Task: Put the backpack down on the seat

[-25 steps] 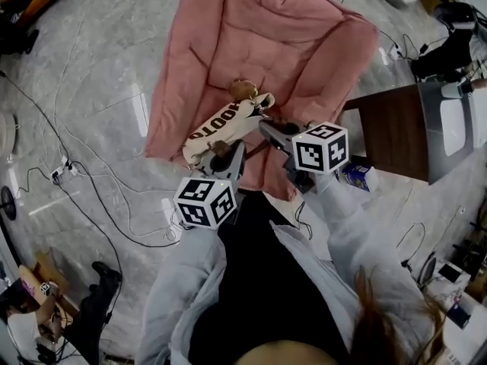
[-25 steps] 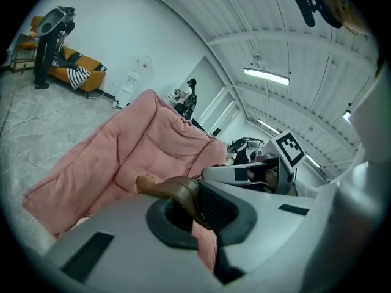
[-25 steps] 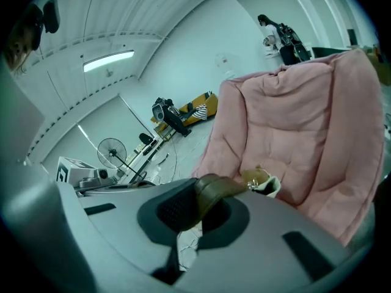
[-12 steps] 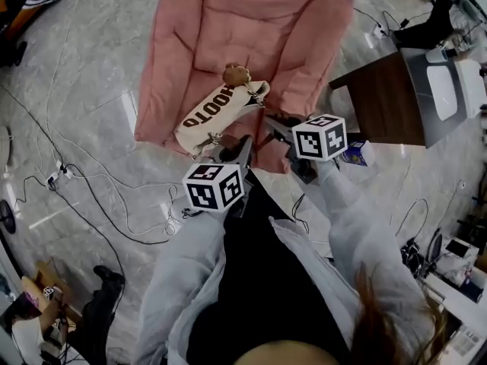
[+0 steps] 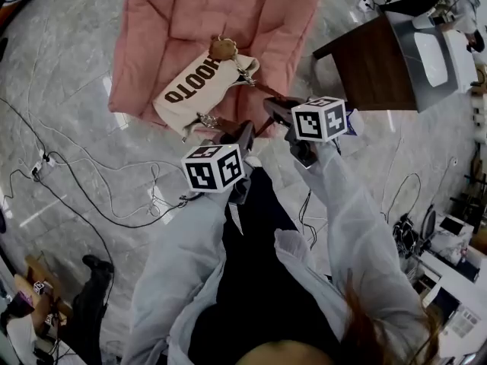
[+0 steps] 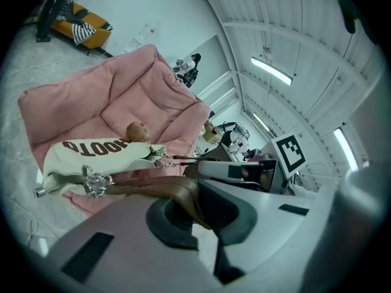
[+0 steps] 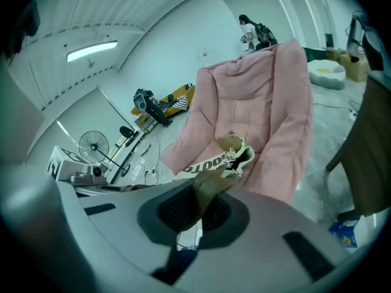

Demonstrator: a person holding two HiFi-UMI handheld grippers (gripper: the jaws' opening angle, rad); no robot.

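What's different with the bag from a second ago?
The backpack has slid a little farther from the left gripper and right gripper, and now looks laid on the front of the pink seat. Nothing was let go: both grippers stay shut on its brown straps.

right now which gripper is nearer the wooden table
Right. The right gripper is close to the near corner of the wooden table; the left gripper is farther away, beyond the right one. Both are shut on the backpack straps.
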